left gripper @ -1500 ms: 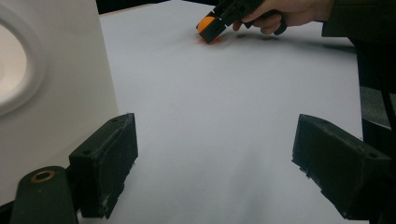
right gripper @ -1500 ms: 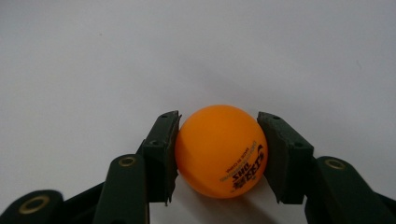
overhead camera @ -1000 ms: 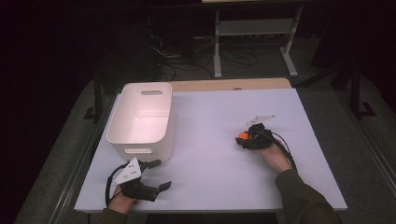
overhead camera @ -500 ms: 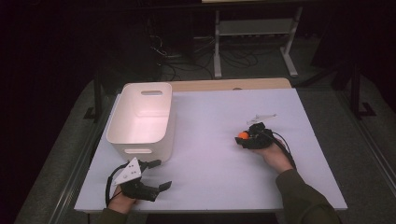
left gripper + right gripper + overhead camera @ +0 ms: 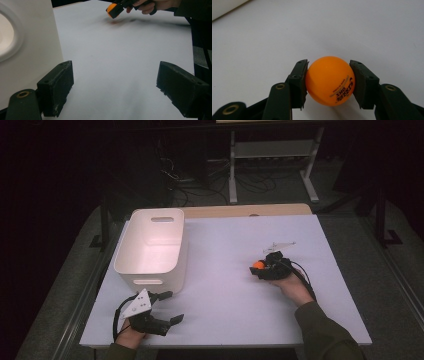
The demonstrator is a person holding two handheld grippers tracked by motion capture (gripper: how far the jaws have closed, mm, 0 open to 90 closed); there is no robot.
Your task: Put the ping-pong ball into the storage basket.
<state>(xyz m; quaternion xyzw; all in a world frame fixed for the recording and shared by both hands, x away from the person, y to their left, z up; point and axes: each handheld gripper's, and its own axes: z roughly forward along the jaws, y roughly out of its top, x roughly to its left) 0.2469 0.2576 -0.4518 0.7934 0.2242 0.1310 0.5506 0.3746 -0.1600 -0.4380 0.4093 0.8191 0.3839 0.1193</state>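
The right tool [image 5: 328, 82] grips an orange ball [image 5: 329, 80] between its two pads, one pressed on each side, just above the white surface [image 5: 225, 270] at its right half. The left tool [image 5: 115, 87] rests near the front left edge with jaws wide apart and nothing between them, just beside a white bin [image 5: 150, 247].

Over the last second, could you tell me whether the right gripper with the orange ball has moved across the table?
No. In the high view the right gripper, shut on the orange ball, keeps its spot relative to the white bin.
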